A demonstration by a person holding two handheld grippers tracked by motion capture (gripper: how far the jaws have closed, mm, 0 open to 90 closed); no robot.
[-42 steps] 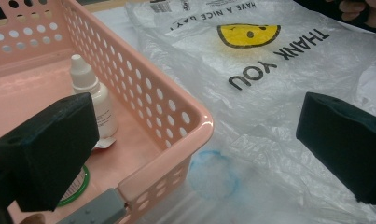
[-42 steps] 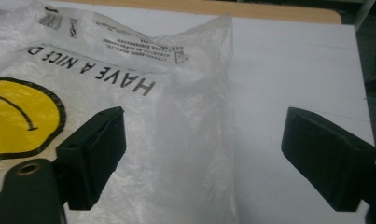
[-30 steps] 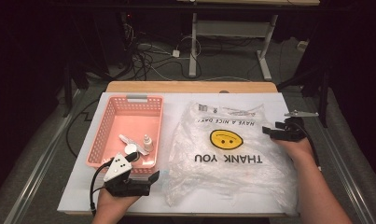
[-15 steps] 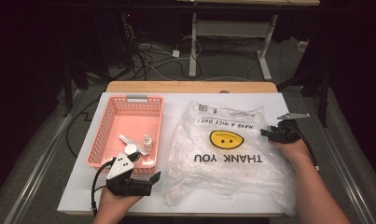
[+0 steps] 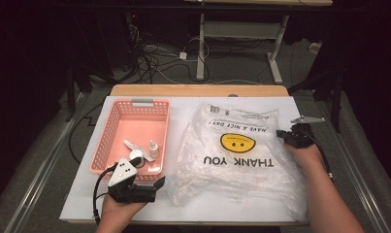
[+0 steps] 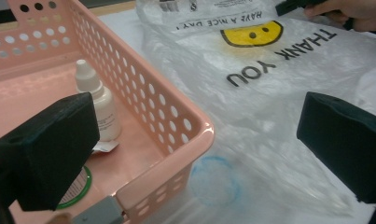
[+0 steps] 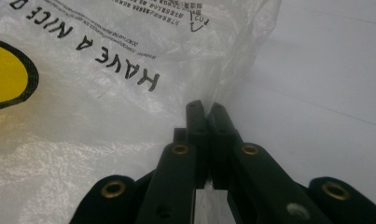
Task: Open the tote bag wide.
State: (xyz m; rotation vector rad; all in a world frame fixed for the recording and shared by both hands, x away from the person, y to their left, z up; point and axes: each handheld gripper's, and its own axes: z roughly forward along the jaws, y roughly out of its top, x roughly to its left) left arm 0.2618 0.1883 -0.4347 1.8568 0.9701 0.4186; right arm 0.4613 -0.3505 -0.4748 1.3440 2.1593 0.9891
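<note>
Broadly, the counter (image 5: 280, 104) is covered in white and carries two large items side by side; a clear plastic bag (image 5: 241, 160) printed with a yellow smiley and THANK YOU is spread flat over the middle and right, its long axis running from the far edge toward the person; a pink basket (image 5: 108, 141) is set just to its left, with a small dropper bottle (image 6: 96, 100) standing inside it near the bag-side wall. Right hand-held gripper (image 7: 206, 114): placed at the bag's right-hand edge near its far end, jaws just closed all the way, with the film's edge seen between them, so the bag is judged pinched there; the bag lies leftward from this grip. Left hand-held gripper (image 5: 154, 187): held at the near corner of the basket, jaws spread wide and nothing between them, pointed across the bag's near left corner, which lies just ahead; this hand is the nearer to that free corner and to the basket.
</note>
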